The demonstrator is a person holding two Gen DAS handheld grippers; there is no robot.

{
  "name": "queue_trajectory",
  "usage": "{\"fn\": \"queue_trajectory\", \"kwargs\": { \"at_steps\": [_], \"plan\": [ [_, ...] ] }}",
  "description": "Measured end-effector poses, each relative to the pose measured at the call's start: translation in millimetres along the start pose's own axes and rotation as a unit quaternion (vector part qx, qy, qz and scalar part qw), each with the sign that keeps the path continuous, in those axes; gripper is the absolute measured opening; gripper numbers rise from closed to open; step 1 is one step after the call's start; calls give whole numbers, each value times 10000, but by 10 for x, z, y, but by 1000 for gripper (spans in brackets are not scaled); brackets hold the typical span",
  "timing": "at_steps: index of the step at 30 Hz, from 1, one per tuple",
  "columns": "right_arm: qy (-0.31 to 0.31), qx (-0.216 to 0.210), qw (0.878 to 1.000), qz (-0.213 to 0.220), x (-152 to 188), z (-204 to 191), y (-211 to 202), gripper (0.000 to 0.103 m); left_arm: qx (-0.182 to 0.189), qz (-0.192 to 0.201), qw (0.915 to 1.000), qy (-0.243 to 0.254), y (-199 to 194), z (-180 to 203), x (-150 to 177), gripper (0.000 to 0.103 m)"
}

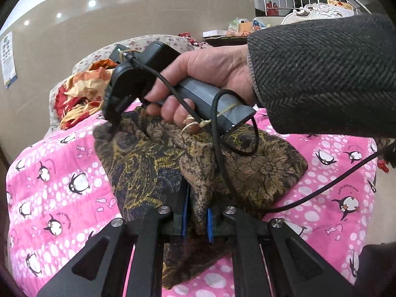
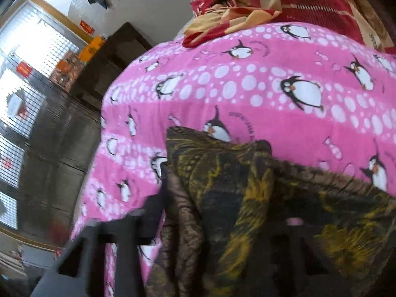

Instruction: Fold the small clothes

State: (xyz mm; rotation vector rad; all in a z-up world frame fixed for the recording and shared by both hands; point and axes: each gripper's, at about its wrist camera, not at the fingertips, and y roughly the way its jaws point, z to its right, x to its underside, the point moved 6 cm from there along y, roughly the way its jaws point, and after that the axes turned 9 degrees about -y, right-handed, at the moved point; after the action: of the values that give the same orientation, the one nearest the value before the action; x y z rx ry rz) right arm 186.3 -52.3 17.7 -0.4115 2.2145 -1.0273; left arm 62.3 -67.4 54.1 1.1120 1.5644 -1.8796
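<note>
1. Nearest the left-wrist camera, the left tool (image 1: 196, 219) was clamped tight on a ridge of the dark floral garment (image 1: 153, 163), blue pads pressing the cloth from both sides.
2. That garment lay bunched at the middle of the pink penguin quilt (image 1: 57, 173) on the bed, partly gathered, not yet flat.
3. At its far edge, the right tool (image 1: 113, 121), held in a hand (image 1: 210, 74), had its jaws nearly closed with cloth between them; whether they truly gripped I could not tell.
4. It looked like mid-fold: next, both corners probably needed lifting together and carrying across evenly.
</note>
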Motion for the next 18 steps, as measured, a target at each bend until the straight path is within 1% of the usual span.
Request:
{"fn": "queue_trajectory", "kwargs": {
  "at_steps": [1,2,4,6,11,14,15,16,17,18],
  "plan": [
    [-41,118,9999,-14,-6,61,-32,12,24,7,10000,24,-5,14,-12,0],
    [-89,241,9997,-14,-6,100,-79,11,66,31,10000,47,-11,42,-39,0],
    [-115,315,9994,15,-19,177,-219,11,241,66,9997,46,-48,164,-112,0],
    [-138,402,9991,-12,36,327,-405,11,403,114,9991,79,-37,282,-195,0],
    [19,720,9971,-230,153,890,-889,11,911,72,9955,248,198,782,-365,0],
    [106,860,9956,-345,229,1178,-1022,11,1112,-143,9933,288,481,1062,-332,0],
    [114,870,9955,-365,210,1208,-959,11,1122,-216,9930,306,550,1126,-299,0],
    [106,854,9956,-383,246,1270,-950,11,1113,-345,9926,336,656,1183,-251,0],
    [99,857,9954,-419,300,1355,-921,15,1105,-527,9919,347,776,1241,-176,0],
    [66,912,9949,-417,302,1405,-853,15,1109,-712,9907,325,877,1282,-102,0]
  ]
}}
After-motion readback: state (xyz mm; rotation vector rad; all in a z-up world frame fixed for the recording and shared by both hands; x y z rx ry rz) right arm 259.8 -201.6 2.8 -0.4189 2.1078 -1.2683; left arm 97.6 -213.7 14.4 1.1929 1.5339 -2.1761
